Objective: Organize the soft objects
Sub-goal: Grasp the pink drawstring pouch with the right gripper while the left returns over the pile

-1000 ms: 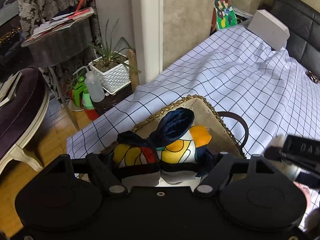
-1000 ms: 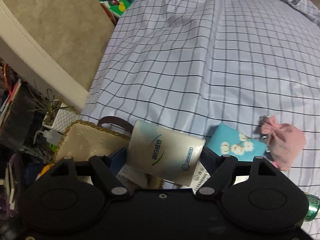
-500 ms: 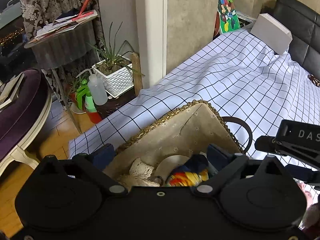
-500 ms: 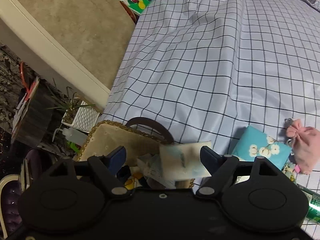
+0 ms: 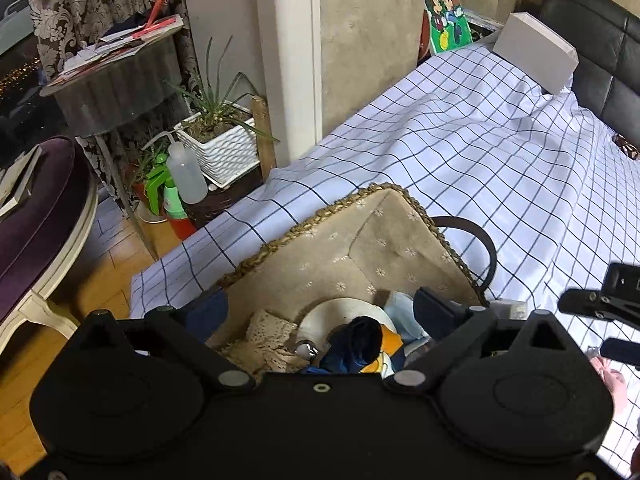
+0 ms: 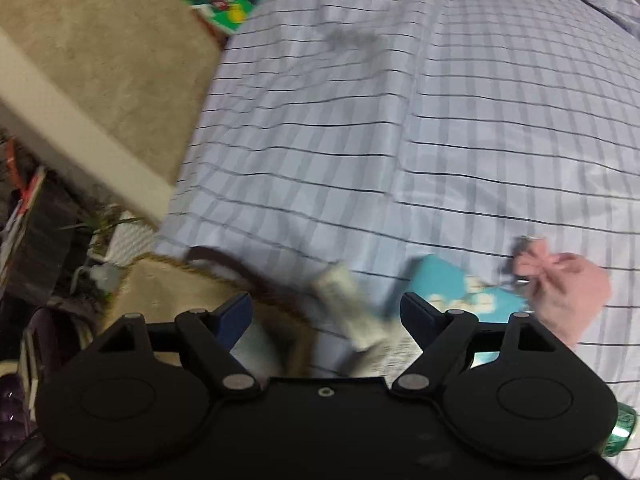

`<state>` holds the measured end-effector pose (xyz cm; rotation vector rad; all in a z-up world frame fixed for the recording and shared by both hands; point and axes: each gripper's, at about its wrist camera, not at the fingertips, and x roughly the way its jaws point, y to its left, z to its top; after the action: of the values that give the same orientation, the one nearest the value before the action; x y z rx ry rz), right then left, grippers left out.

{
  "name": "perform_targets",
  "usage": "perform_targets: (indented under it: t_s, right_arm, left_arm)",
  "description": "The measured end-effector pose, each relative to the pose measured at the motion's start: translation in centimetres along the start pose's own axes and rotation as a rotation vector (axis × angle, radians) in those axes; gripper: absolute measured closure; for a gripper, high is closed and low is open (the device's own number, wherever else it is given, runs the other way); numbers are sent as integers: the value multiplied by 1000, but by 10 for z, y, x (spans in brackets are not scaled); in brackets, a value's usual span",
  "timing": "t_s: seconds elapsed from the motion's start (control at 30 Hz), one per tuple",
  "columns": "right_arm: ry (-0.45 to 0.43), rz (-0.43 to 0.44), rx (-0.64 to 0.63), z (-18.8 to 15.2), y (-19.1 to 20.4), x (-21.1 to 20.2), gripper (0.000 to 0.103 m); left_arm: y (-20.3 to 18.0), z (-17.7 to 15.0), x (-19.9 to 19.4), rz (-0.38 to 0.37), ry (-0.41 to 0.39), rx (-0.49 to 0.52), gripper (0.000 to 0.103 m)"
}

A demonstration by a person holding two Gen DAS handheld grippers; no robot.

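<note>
we see left claw (image 5: 320,312) spread wide, just opened, empty | colourful pouch (image 5: 360,346) lying in basket (image 5: 344,264) on bed (image 5: 500,168) | right claw (image 6: 326,316) released, white packet (image 6: 348,304) blurred between its fingers, ungripped

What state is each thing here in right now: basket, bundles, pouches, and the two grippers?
Basket: open, partly filled.
Colourful fabric bundle: lying inside basket.
Left gripper: open, empty.
Right gripper: open, empty.
Pink pouch: on bed.
Teal floral pouch: on bed.
</note>
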<state>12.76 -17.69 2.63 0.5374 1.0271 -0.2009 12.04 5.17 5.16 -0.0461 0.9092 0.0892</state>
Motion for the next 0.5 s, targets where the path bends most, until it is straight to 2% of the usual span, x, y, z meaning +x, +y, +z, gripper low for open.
perform_targets:
  t_s: [0.13, 0.23, 0.5]
  right_arm:
    - [28, -72, 66, 3, -32, 15, 22]
    - [46, -93, 91, 2, -46, 23, 22]
    - [13, -111, 93, 5, -53, 16, 22]
  left_arm:
    - [-4, -1, -2, -18, 0, 16, 7]
    - [-9, -2, -2, -26, 1, 27, 7]
    - [-27, -8, -2, -46, 13, 81, 7]
